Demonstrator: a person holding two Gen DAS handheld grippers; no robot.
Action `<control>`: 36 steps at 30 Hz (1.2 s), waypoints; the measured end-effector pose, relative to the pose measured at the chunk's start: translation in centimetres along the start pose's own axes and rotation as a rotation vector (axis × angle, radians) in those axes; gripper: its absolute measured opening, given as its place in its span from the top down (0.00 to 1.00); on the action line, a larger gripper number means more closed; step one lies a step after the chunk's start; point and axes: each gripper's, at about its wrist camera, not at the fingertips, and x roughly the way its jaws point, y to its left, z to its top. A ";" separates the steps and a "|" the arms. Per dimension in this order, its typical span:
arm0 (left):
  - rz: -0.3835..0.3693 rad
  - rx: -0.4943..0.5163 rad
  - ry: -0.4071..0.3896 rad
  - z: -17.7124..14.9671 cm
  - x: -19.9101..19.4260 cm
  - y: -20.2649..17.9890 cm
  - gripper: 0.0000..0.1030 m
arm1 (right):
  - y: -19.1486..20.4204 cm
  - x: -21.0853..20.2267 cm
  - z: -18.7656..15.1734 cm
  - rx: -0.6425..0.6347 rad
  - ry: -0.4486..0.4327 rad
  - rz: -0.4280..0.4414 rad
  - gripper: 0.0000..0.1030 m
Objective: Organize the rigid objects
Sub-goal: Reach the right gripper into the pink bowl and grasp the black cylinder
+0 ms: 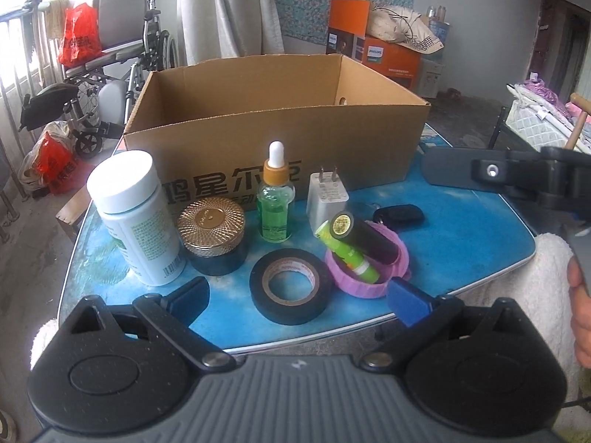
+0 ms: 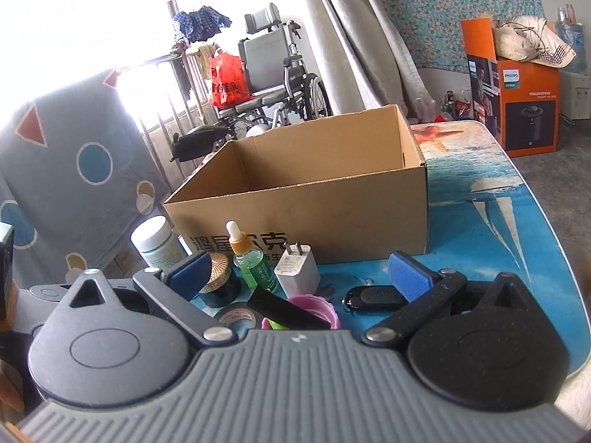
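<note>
A wheelchair [image 2: 273, 74] stands by the window with a red plastic bag [image 2: 226, 80] on its seat. An orange Philips box [image 2: 517, 99] sits on the floor, cream cloth [image 2: 532, 42] piled on top, near grey curtains [image 2: 354, 37].

Each gripper has a ribbed grey body flanked by two round black housings with raised discs — silver rivets pin black speckled linkage bars to them. The left gripper [image 1: 299, 297] and right gripper [image 2: 299, 275] both carry blue rectangular finger pads [image 1: 408, 301].
</note>
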 end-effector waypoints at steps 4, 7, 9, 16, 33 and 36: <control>-0.011 0.065 0.008 0.1 1.3 -1.6 0.08 | -0.2 2.2 -0.2 0.019 0.073 0.059 0.01; -0.044 0.096 0.007 0.1 2.0 -2.3 0.14 | 0.4 4.0 -0.4 -0.028 0.119 0.076 0.06; -0.082 0.099 0.012 0.1 2.3 -2.5 0.22 | 1.1 5.2 -0.5 -0.072 0.147 0.084 0.11; -0.116 0.102 0.019 0.5 2.8 -2.5 0.44 | 2.4 8.5 -0.5 -0.184 0.241 0.125 0.43; -0.144 0.163 0.011 1.8 4.0 -4.5 0.57 | 0.1 9.2 0.2 -0.188 0.220 0.131 0.80; -0.137 0.199 -0.002 2.2 4.4 -5.3 0.57 | -1.8 8.3 0.3 -0.108 0.199 0.128 0.80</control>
